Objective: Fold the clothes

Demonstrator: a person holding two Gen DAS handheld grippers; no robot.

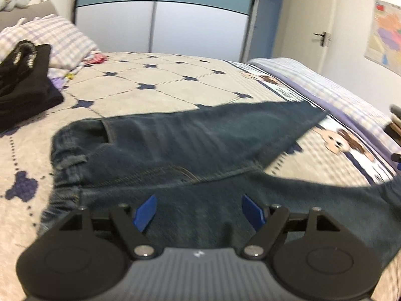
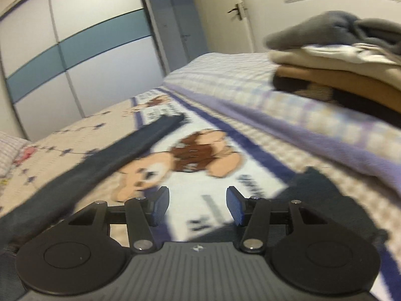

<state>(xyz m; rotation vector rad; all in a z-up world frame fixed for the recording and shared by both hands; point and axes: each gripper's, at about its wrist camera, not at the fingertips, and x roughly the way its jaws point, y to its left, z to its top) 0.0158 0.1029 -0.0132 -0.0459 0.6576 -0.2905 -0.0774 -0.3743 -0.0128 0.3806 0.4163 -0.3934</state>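
Note:
A pair of dark blue jeans (image 1: 175, 145) lies spread on the bed, waistband at the left, one leg stretching to the far right. My left gripper (image 1: 199, 210) hovers open just above the near part of the denim, nothing between its blue pads. In the right wrist view one jeans leg (image 2: 107, 160) runs diagonally across the left side. My right gripper (image 2: 198, 205) stands open over the cartoon-printed sheet, to the right of that leg, with nothing between its pads.
The bed cover (image 1: 155, 80) is beige with navy crosses and a cartoon border (image 2: 190, 155). Black clothes (image 1: 22, 85) lie at the left by a checked pillow (image 1: 50, 40). A pile of folded clothes (image 2: 345, 60) sits at the right. Wardrobe doors (image 1: 163, 17) stand behind.

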